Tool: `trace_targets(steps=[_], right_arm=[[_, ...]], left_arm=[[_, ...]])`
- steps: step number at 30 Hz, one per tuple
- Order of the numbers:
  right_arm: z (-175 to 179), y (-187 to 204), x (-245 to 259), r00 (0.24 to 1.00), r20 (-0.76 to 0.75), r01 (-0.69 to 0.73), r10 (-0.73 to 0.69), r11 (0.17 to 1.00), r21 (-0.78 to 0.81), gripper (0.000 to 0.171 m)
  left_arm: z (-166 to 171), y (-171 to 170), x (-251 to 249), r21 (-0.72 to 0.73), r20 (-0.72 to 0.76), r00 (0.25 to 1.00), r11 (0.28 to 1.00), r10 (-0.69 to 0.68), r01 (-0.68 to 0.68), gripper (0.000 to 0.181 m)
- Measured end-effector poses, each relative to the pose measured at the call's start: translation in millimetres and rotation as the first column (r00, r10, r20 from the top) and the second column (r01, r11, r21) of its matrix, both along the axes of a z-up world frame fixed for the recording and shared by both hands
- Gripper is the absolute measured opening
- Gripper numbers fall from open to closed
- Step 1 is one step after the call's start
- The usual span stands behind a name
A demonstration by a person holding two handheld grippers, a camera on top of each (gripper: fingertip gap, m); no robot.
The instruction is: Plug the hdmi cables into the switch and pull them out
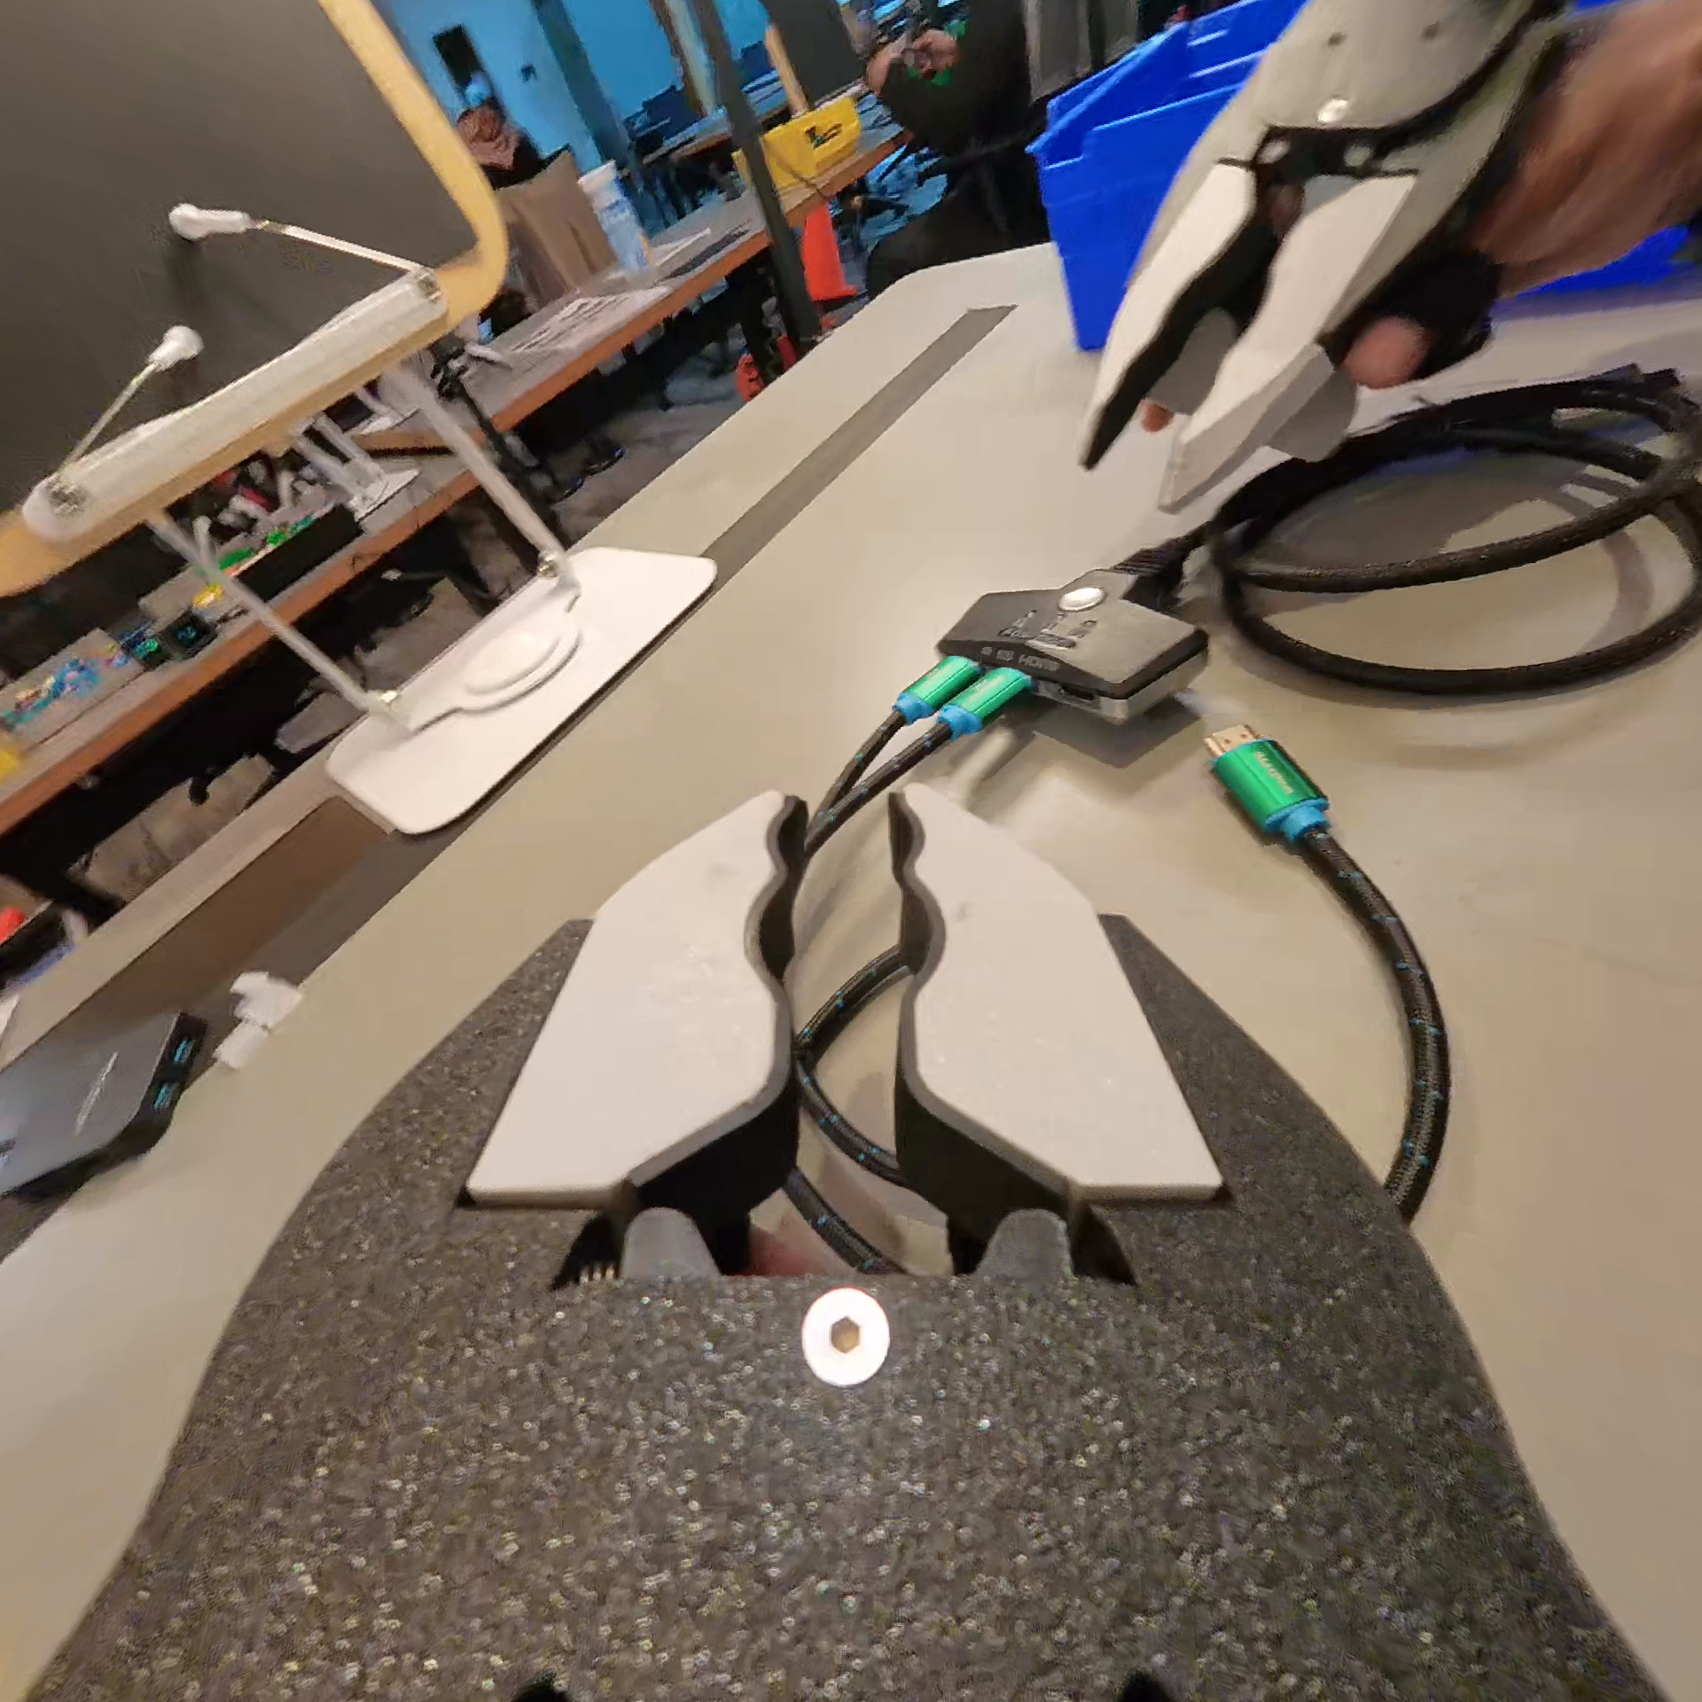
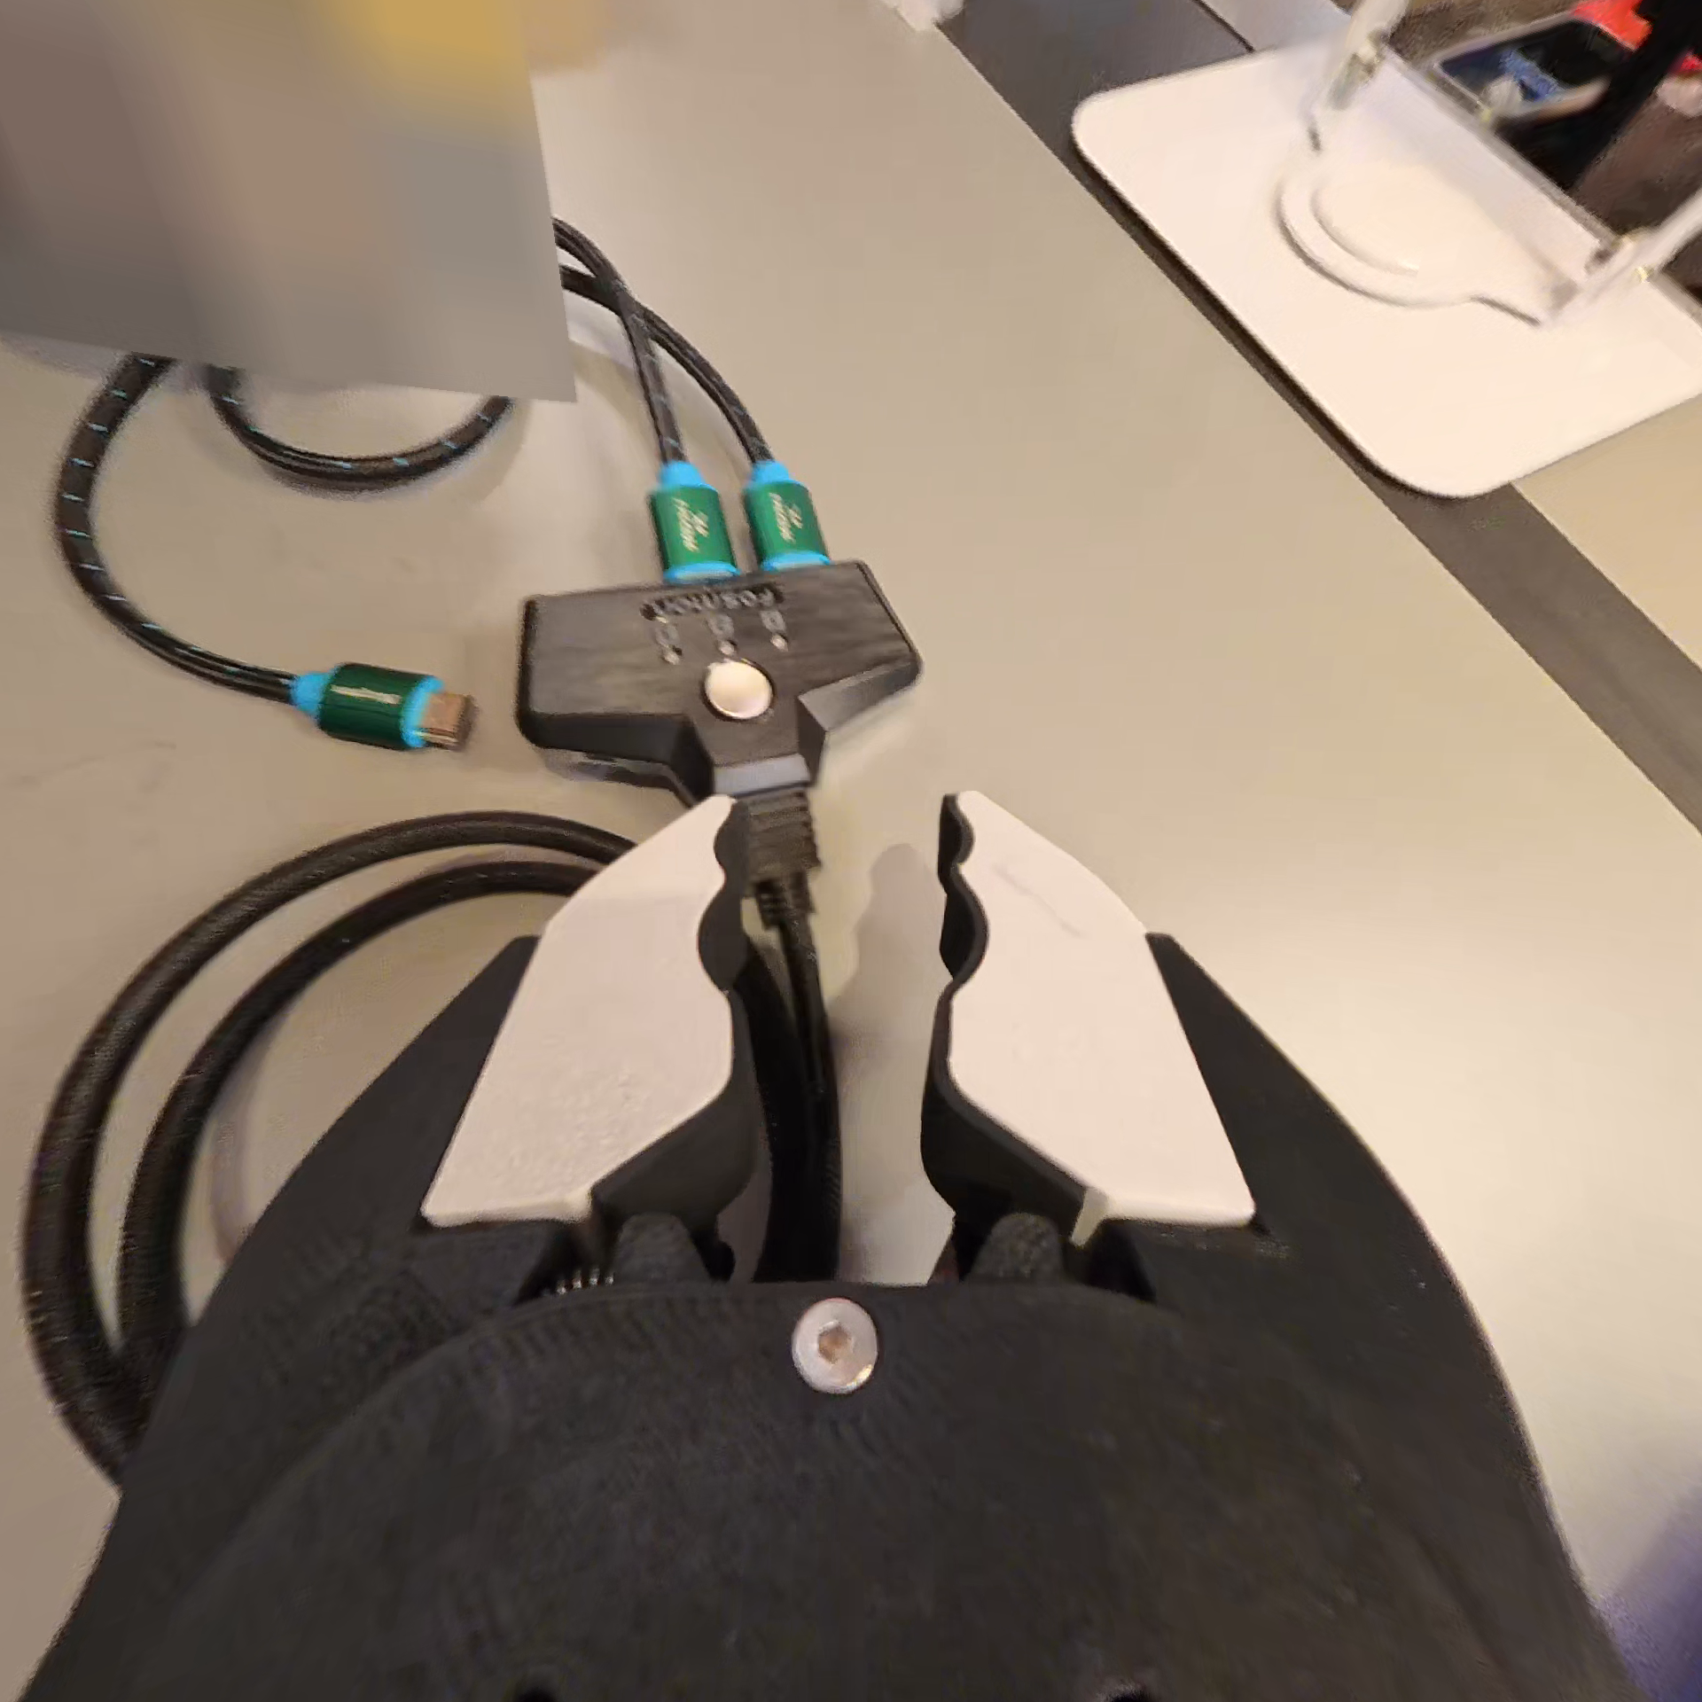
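Note:
A black HDMI switch lies on the grey table. Two green HDMI plugs sit in its ports. A third green plug lies loose on the table beside the switch. My left gripper is open and empty, above the braided cables, short of the plugged connectors. My right gripper is open and empty, hovering just behind the switch over its black output cable. It also shows raised above the switch in the left wrist view.
A white stand base sits on the table beside the switch. Coiled black cable lies behind the switch. A blue bin stands at the far edge. A dark flat device lies at the left. The left gripper's tips are roughly 20 cm from the right gripper's. It is some 5 cm from my right tips to the black HDMI switch. It turns up in the left wrist view as well.

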State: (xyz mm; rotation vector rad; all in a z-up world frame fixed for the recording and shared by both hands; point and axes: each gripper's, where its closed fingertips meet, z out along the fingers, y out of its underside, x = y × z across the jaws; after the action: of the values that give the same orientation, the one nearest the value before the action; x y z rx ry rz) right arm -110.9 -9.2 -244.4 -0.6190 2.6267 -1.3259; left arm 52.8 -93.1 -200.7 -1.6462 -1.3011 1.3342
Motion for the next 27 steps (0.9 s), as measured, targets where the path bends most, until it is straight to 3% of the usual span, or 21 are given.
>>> trace_targets(steps=[4, 8, 11, 15, 18, 22, 25, 27], right_arm=[[-10, -1, -19, 0.995, 0.040, 0.086, -0.087, 0.996, 0.020, 0.044], [-9, -5, -30, 0.977, 0.159, 0.142, -0.143, 0.990, 0.018, 0.045], [-8, -6, -36, 0.962, 0.216, 0.165, -0.167, 0.986, 0.030, 0.046], [-9, -6, -36, 0.959, 0.226, 0.164, -0.170, 0.985, 0.044, 0.045], [-12, -6, -33, 0.967, 0.200, 0.151, -0.158, 0.987, 0.052, 0.045], [-14, -5, -30, 0.974, 0.174, 0.138, -0.145, 0.989, 0.053, 0.045], [-13, -3, -29, 0.976, 0.172, 0.129, -0.136, 0.990, 0.050, 0.046], [-14, -3, -29, 0.976, 0.171, 0.128, -0.135, 0.990, 0.053, 0.046]], left_arm=[[15, -25, 24, 0.041, -0.020, 0.985, 0.985, 0.169, -0.168, 0.029], [43, -67, 95, 0.139, -0.057, 0.907, 0.903, 0.417, -0.406, 0.035], [71, -105, 172, 0.189, -0.059, 0.809, 0.802, 0.585, -0.566, 0.036], [86, -173, 286, 0.154, 0.089, 0.594, 0.579, 0.799, -0.801, 0.036], [58, -225, 353, 0.100, 0.309, 0.419, 0.409, 0.854, -0.907, 0.034], [-14, -261, 382, 0.053, 0.628, 0.311, 0.359, 0.714, -0.932, 0.028], [-42, -277, 393, -0.102, 0.708, 0.177, 0.347, 0.684, -0.932, 0.031], [-52, -287, 396, -0.148, 0.715, 0.130, 0.331, 0.687, -0.932, 0.032]])
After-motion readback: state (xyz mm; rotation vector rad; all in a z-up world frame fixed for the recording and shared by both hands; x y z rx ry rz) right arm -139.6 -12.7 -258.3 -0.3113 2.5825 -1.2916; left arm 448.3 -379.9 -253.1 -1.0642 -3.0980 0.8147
